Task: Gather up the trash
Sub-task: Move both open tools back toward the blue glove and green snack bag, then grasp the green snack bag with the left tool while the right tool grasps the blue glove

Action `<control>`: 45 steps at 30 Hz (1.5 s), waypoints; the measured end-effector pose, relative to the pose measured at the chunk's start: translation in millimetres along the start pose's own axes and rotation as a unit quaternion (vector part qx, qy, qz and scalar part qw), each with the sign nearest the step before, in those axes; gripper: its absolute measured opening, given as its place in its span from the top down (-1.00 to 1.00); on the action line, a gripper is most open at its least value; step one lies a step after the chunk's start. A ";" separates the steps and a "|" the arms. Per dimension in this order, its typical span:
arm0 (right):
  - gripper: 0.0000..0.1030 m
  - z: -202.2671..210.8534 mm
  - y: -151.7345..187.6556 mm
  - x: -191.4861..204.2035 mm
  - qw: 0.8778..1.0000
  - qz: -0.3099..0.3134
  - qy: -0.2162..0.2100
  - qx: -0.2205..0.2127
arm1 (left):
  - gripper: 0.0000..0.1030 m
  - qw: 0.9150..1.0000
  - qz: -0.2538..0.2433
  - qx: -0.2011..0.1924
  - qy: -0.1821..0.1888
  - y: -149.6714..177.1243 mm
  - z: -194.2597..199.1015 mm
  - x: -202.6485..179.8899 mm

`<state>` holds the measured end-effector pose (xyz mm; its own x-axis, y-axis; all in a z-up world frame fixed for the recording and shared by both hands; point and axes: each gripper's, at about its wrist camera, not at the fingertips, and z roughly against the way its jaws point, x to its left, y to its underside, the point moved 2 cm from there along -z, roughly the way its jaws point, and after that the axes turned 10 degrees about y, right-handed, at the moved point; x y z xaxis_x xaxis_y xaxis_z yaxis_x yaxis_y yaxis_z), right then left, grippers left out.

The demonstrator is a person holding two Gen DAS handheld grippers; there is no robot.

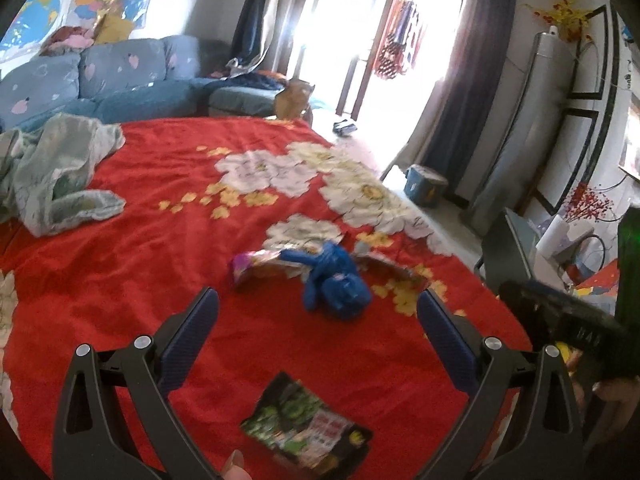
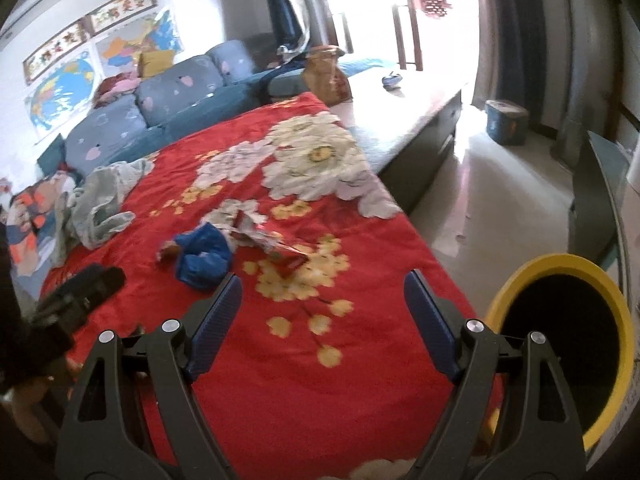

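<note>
Bedspread [image 1: 168, 264], red with large white and yellow flowers, covers the bed and carries all the trash. Left tool [image 1: 318, 304] is spread wide with nothing between its blue pads, hovering over the bed. Directly below it, close to the lens, lies a flat green and black wrapper [image 1: 308, 426]. Farther off sits a crumpled blue plastic bag [image 1: 334, 282], touching a purple and silver snack wrapper [image 1: 256, 266] at its left and a torn foil wrapper [image 1: 390, 266] at its right. Right tool [image 2: 322, 298] is likewise spread and empty, hovering over the bedspread; the blue bag lies ahead of it and to the left. Yellow-rimmed bin [image 2: 560, 344], dark inside, stands beside the bed at the right. Crumpled pale green cloth [image 1: 60, 172] lies near the far left of the bed, well apart from the trash.
</note>
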<state>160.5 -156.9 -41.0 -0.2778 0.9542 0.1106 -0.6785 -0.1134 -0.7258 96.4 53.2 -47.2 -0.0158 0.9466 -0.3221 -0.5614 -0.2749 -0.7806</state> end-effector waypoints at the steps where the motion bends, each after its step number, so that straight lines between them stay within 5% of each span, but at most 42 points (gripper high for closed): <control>1: -0.45 -1.0 -1.5 2.3 1.000 0.002 -0.003 0.001 | -0.87 1.000 0.004 0.006 -0.003 2.8 -0.1 3.7; 19: -0.03 -59.2 -23.7 77.1 0.992 0.052 -0.088 0.076 | -0.81 0.995 0.036 0.086 -0.032 66.6 -14.4 -0.8; 24: 0.06 -76.9 -17.8 94.9 0.987 0.064 -0.101 0.104 | -0.40 0.996 0.024 0.085 -0.032 69.1 -14.7 -6.0; 29: 0.18 -93.7 -13.4 103.8 0.983 0.059 -0.112 0.131 | -0.24 0.996 0.026 0.083 -0.021 70.2 -15.0 -5.8; 34: 0.52 -108.5 -3.7 102.6 0.978 0.041 -0.125 0.159 | -0.10 0.996 0.023 0.084 -0.009 69.8 -17.1 -6.0; 39: 0.79 -100.6 0.3 96.0 0.980 0.037 -0.130 0.148 | 0.19 0.996 0.023 0.084 0.010 69.7 -18.4 -7.5; 45: 0.82 -76.9 -5.8 84.4 0.983 0.036 -0.133 0.118 | 0.46 0.996 0.022 0.084 0.031 67.1 -20.6 -8.8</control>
<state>193.4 -54.5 -79.7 -0.4770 0.8393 0.2609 -0.7809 -0.2685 -0.5640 75.8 23.0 -107.7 0.0052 0.9208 -0.3899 -0.6917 -0.2783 -0.6664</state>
